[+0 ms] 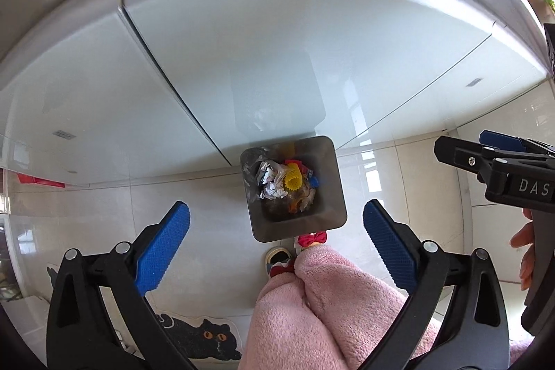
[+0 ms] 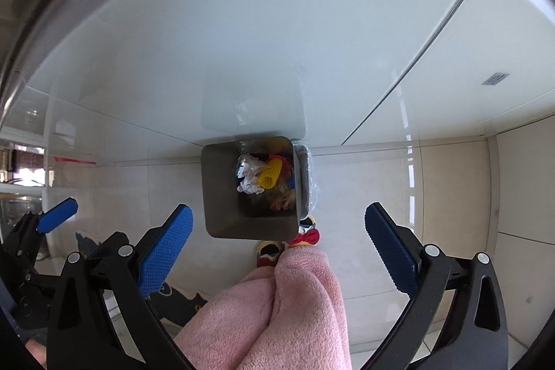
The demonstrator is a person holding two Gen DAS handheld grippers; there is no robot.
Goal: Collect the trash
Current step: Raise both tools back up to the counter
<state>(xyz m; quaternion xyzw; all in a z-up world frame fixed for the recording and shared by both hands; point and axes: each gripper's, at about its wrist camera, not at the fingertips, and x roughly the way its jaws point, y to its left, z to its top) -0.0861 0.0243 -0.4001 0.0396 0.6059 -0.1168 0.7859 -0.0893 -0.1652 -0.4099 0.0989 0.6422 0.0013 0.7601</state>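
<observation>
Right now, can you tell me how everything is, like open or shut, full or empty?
Left gripper: open, nothing between its jaws.
Right gripper: open, nothing between its jaws.
Trash bin: upright on the floor, no lid on top, trash inside.
Crumpled paper: lying in the bin.
Yellow bumpy piece: lying in the bin on top.
</observation>
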